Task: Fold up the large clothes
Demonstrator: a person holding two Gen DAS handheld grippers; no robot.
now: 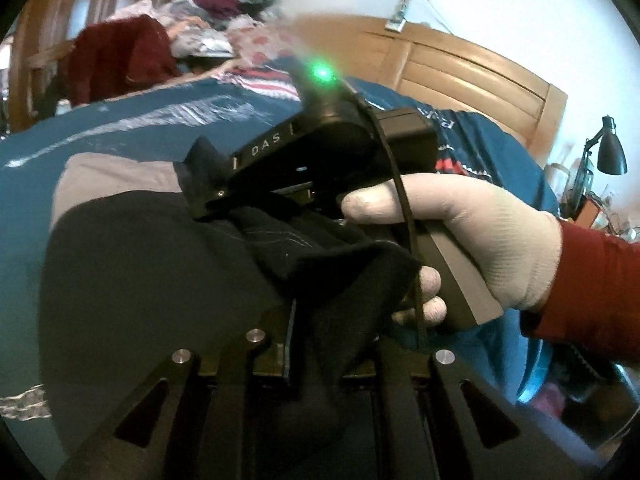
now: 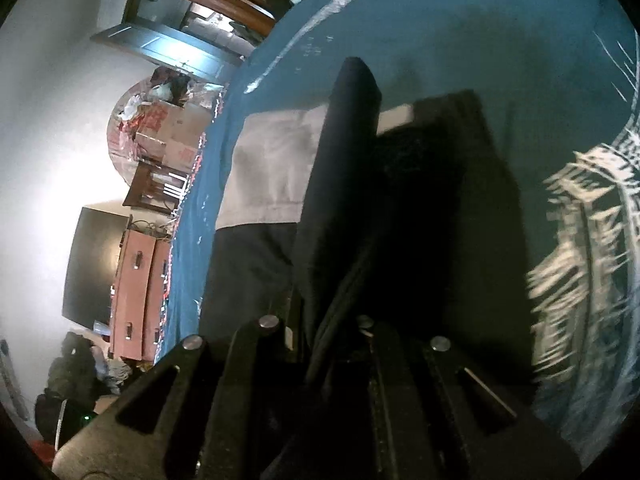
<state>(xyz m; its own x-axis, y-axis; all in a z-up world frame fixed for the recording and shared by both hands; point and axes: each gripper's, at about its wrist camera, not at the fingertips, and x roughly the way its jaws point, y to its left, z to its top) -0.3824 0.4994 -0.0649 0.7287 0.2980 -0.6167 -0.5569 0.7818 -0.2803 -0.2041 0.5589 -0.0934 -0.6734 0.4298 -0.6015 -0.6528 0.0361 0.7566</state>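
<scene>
I can read only "DAS", in pale letters on the right claw (image 1: 212, 200), at my twelve o'clock.

Two claws: the left claw (image 1: 316, 344) and the right claw (image 2: 332, 344). One dark garment (image 1: 160, 280), one gloved hand (image 1: 480, 232), one bed (image 1: 160, 120), one desk lamp (image 1: 610, 148).

Right gripper (image 2: 320, 332), black metal, two-fingered, clamped on a raised fold of dark navy fabric garment (image 2: 340, 200) with a pale grey panel. Garment spread over a teal bedspread with white feather print (image 2: 460, 20). Beyond the bed edge: reddish-brown wooden dresser (image 2: 138, 292), dark flat screen (image 2: 96, 260), stacked cardboard boxes (image 2: 168, 132), white wall (image 2: 48, 120).
</scene>
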